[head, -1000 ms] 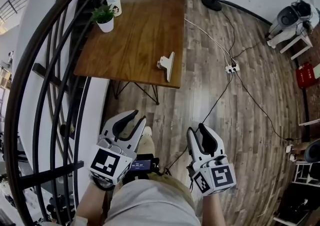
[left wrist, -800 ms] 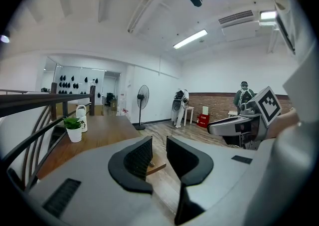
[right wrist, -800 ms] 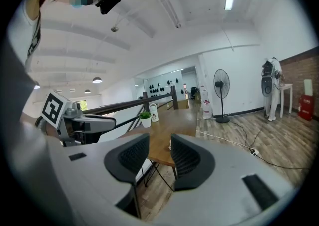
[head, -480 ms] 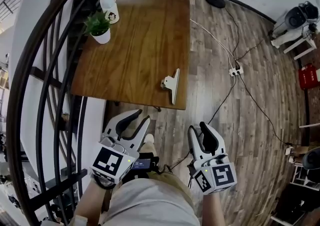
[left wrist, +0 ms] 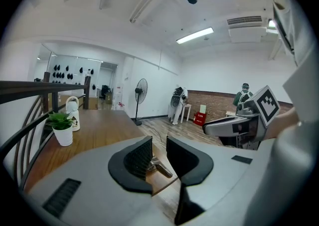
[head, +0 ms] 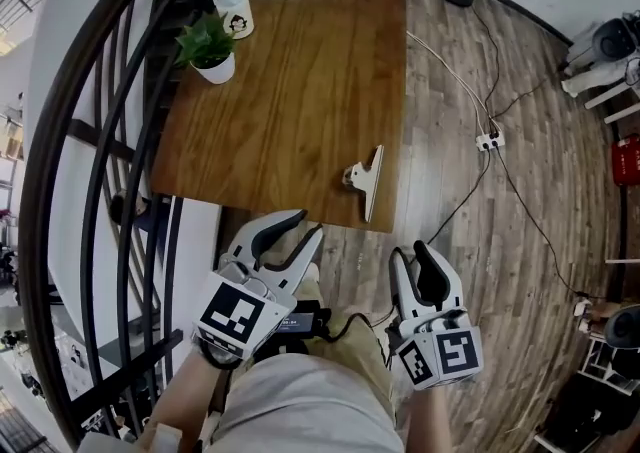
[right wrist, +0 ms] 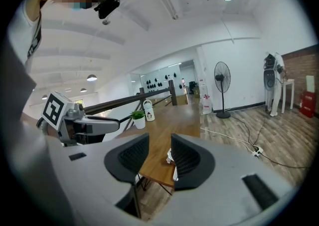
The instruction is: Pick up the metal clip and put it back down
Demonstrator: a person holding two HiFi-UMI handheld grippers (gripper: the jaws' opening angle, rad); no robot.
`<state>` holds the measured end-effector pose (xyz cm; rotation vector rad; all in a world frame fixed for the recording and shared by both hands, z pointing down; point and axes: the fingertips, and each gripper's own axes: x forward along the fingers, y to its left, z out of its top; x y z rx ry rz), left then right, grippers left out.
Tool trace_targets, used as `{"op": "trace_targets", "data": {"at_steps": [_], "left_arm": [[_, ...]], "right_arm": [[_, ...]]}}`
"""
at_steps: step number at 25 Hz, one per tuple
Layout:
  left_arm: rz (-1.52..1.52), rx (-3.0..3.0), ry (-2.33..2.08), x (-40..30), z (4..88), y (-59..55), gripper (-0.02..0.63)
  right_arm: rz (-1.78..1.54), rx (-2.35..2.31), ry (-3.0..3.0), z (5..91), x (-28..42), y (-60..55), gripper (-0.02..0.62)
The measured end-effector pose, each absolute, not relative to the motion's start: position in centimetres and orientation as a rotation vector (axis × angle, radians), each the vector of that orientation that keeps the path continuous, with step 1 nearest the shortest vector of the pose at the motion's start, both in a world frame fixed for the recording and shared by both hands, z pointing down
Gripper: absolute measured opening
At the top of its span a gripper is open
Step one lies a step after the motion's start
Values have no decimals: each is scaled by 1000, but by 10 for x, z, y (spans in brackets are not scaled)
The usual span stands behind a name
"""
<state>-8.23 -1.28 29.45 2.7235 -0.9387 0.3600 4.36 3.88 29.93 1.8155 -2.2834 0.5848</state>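
Head view looks steeply down on a person standing at the near end of a wooden table (head: 290, 91), a gripper in each hand held low in front of the body. The metal clip (head: 366, 179) lies flat on the tabletop close to the near right corner, its long bar running along the right edge and its handles turned toward the middle of the table. The left gripper (head: 306, 223) has its tips at the table's near edge, and the clip sits a little beyond them and off to the right, not touching. The right gripper (head: 410, 253) hangs over the plank floor (head: 480, 241), short of the table, with the clip ahead of it and slightly to the left. From the left gripper view the two dark fingers (left wrist: 135, 157) stand part way open with a clear gap, nothing pressed between them; the clip shows through that gap, resting on the wood farther off. From the right gripper view its fingers (right wrist: 187, 160) stand a bit wider apart, also holding nothing, and the clip peeks out at the inner edge of the right-hand finger, well ahead on the table corner. At the far left of the table stand a small potted plant (head: 212, 51) and a white mug (head: 232, 3), beside a dark curved railing (head: 110, 141). A power strip (head: 489, 141) lies on the floor to the right, and a standing fan (right wrist: 221, 83) is near the back wall.
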Motion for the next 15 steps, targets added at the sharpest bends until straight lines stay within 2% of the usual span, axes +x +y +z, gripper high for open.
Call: {"op": "trace_targets", "data": {"at_steps": [15], "left_arm": [[404,2616,-939,-63,331,-36,92]], "right_arm": [[627,1746,-2273,323,63,17,150]]}}
